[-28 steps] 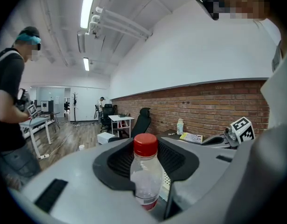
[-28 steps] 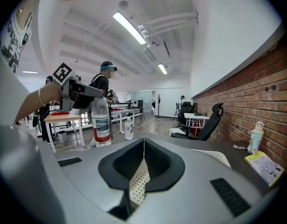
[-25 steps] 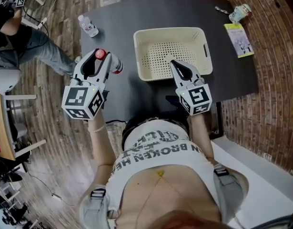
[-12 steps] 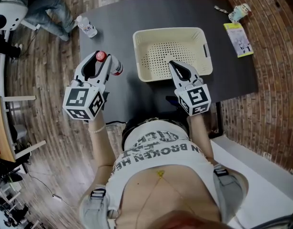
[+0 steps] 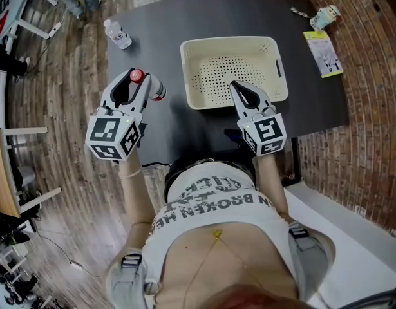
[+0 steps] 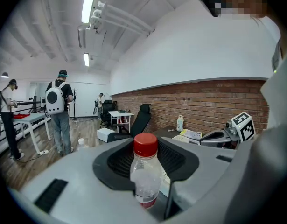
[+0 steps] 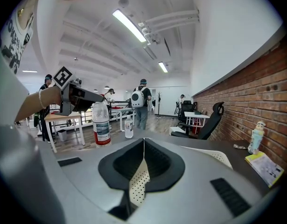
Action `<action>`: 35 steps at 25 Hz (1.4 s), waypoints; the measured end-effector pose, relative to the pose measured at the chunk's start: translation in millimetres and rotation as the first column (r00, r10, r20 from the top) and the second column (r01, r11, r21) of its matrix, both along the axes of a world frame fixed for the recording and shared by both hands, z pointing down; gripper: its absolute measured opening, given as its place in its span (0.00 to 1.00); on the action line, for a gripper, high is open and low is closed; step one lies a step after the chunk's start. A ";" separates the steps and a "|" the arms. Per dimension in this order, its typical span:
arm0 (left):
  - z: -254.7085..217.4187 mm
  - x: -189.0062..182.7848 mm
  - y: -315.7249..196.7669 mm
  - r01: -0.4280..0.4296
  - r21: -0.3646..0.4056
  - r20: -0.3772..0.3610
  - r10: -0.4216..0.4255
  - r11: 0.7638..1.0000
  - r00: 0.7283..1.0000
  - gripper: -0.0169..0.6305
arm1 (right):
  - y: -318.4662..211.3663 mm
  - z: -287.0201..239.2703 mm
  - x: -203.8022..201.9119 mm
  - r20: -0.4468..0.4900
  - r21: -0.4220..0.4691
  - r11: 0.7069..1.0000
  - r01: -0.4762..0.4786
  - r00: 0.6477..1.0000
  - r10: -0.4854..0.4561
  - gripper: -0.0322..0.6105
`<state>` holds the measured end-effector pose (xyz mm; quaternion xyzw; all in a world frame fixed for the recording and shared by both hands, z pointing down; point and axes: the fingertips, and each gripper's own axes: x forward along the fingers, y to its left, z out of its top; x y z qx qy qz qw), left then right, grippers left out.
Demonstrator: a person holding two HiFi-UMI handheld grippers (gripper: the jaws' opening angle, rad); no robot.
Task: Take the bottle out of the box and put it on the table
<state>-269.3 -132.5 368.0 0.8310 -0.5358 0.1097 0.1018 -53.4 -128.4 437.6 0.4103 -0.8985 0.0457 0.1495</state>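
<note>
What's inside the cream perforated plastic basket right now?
The cream perforated plastic basket: only bare floor visible. The right hand-held gripper hides part of its near side.

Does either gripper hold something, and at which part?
The left gripper holds the clear plastic bottle with a red cap by its upper body, below the cap. The shut right gripper holds nothing.

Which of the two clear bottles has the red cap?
The bottle clamped in the left tongs, beside the cream basket. The other bottle, standing alone at the table's far left corner, has a white cap.
</note>
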 end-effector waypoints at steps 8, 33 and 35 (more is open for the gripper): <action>16.5 3.0 -0.8 -0.003 -0.022 -0.005 0.003 1.000 1.000 0.27 | -1.0 -0.7 2.7 0.002 0.001 1.000 -0.004 1.000 0.004 0.06; 126.4 16.7 14.8 0.007 -0.090 0.055 -0.002 0.996 0.998 0.27 | -6.2 3.6 18.6 -0.011 -0.009 0.999 -0.046 0.999 0.046 0.06; 125.9 15.5 18.6 0.010 -0.086 0.054 -0.005 0.996 0.999 0.27 | -5.6 3.8 18.1 -0.012 -0.009 0.999 -0.046 0.999 0.045 0.06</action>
